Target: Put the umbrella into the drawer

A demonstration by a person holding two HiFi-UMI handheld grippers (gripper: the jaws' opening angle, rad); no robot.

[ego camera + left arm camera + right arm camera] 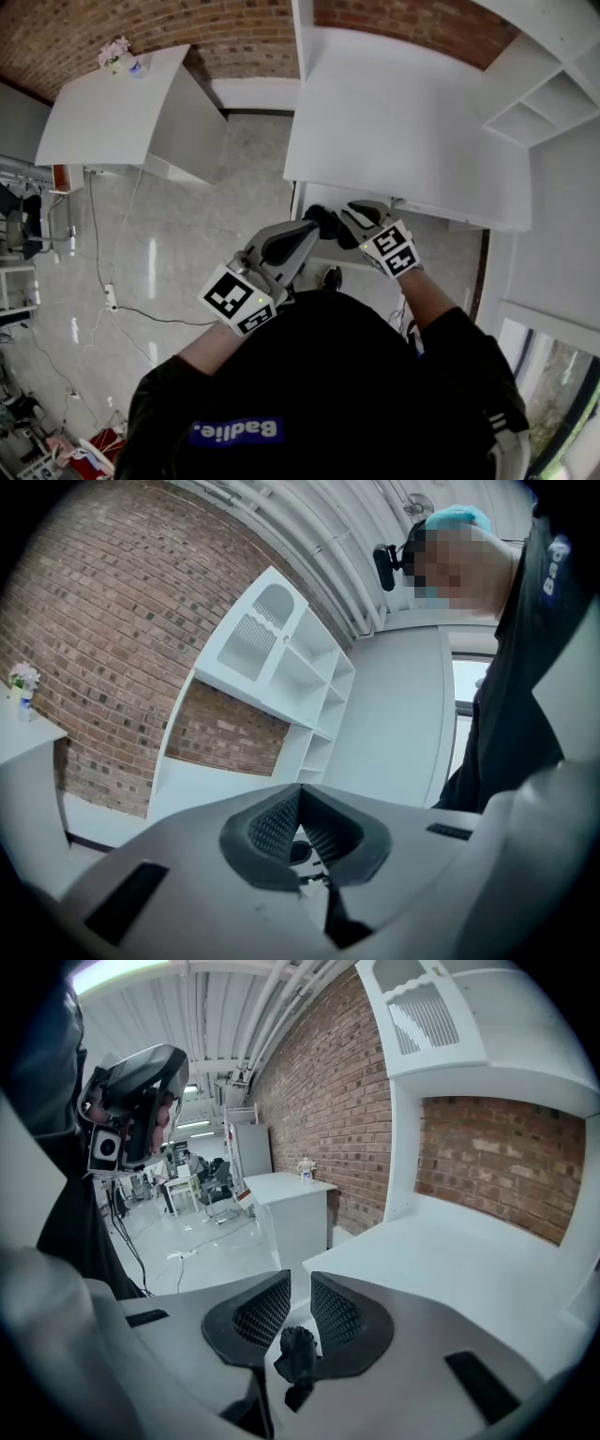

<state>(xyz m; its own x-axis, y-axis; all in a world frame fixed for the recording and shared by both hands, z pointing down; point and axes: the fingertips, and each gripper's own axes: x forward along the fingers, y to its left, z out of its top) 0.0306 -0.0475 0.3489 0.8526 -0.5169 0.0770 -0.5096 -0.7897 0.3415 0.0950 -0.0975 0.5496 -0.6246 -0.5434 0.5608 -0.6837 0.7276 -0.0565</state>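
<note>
Umbrella [296,1349], black crumpled fabric, pinched in right gripper [300,1283] at front edge of white counter [394,122]. Left gripper [300,794] closed, empty; drawer stowing judged outstanding.

L tongs [300,797], pads together; white shelf unit [281,667] ahead agst brick wall [103,621]; person [525,667] at R.

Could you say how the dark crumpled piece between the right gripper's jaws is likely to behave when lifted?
The dark crumpled piece looks like bunched fabric, so probably floppy, sagging rather than holding shape. It is small between the jaws of the right gripper, so likely light and unlikely to roll.
</note>
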